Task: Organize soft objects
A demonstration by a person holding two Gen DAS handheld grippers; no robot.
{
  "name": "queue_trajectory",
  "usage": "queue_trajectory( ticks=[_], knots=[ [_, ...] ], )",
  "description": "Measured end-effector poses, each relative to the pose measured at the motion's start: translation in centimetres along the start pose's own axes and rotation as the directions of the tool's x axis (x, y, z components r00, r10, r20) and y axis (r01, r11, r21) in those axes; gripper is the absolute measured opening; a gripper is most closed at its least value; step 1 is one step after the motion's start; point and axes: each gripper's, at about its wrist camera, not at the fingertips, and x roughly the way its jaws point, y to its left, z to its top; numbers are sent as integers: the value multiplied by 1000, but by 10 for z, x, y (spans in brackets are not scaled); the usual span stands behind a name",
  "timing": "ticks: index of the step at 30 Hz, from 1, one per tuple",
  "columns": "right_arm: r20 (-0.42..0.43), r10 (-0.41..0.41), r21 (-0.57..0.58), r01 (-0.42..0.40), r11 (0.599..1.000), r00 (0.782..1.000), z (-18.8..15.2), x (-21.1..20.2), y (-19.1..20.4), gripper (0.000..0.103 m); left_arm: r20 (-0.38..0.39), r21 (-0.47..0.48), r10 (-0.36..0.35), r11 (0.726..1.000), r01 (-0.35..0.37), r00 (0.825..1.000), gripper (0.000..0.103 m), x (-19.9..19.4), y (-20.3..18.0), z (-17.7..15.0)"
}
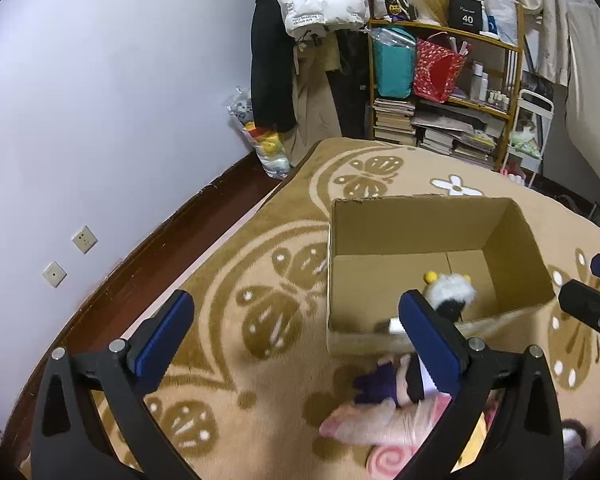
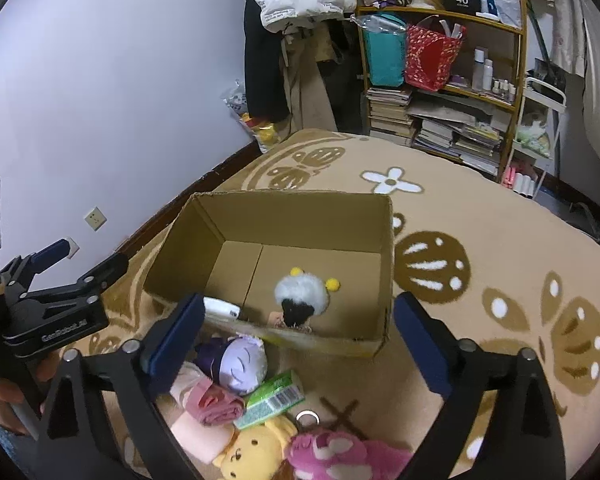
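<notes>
one cardboard box (image 2: 308, 220) on the carpet (image 2: 480, 240); one white pom-pom doll (image 2: 302, 294) already inside. just in front of the box, a pile waits: one purple plush (image 2: 246, 364), one yellow bear (image 2: 252, 456), one pink bear (image 2: 332, 454), one green packet (image 2: 274, 400). left gripper (image 1: 296, 340) and right gripper (image 2: 296, 344) both hover with fingers apart, empty. seemingly between picks; next calls for closing on one toy from the pile.

Left wrist view looks down-forward from box's (image 1: 420, 240) left; right wrist view from nearer front; both share box, carpet (image 2: 480, 220)
</notes>
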Motion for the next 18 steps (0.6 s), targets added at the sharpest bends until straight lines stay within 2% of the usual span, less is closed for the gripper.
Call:
queue_trajectory(
  ticks=[3,7,12,18],
  knots=[
    [0,-4,12,4,1000,1000,-7,-13,0,102,-13,-19,-23,1000,23,1000,102,-16,5,-11],
    [6,-20,24,20,1000,1000,-17,-29,0,103,-53,-37,-98,995,96,994,102,-35,9,-23],
    [15,-33,28,33,999,999,-30,-50,1,103,-66,-36,-122,992,119,990,102,-58,7,-40],
    [6,-32,46,32,998,999,-43,-59,0,103,-120,-13,-122,993,121,985,102,-60,-2,-63]
  ],
)
